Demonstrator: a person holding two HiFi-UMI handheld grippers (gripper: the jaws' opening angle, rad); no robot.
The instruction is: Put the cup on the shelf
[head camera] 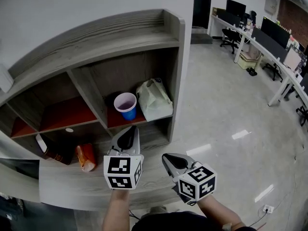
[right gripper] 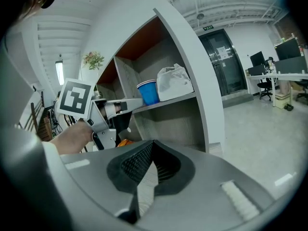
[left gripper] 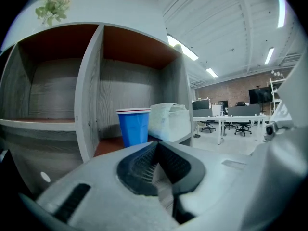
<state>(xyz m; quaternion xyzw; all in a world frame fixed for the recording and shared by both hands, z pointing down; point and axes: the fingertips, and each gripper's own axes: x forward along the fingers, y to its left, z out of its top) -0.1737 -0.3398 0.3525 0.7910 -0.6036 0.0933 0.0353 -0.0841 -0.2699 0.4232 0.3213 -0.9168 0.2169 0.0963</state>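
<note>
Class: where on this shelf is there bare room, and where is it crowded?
Bare: the red bay left of the cup. Crowded: cup and bag fill the right bay; box and packet lie lower left.

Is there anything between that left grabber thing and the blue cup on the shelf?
Nothing stands there. In the left gripper view, only bare red shelf floor lies between the left gripper, its jaws shut, and the blue cup.
</note>
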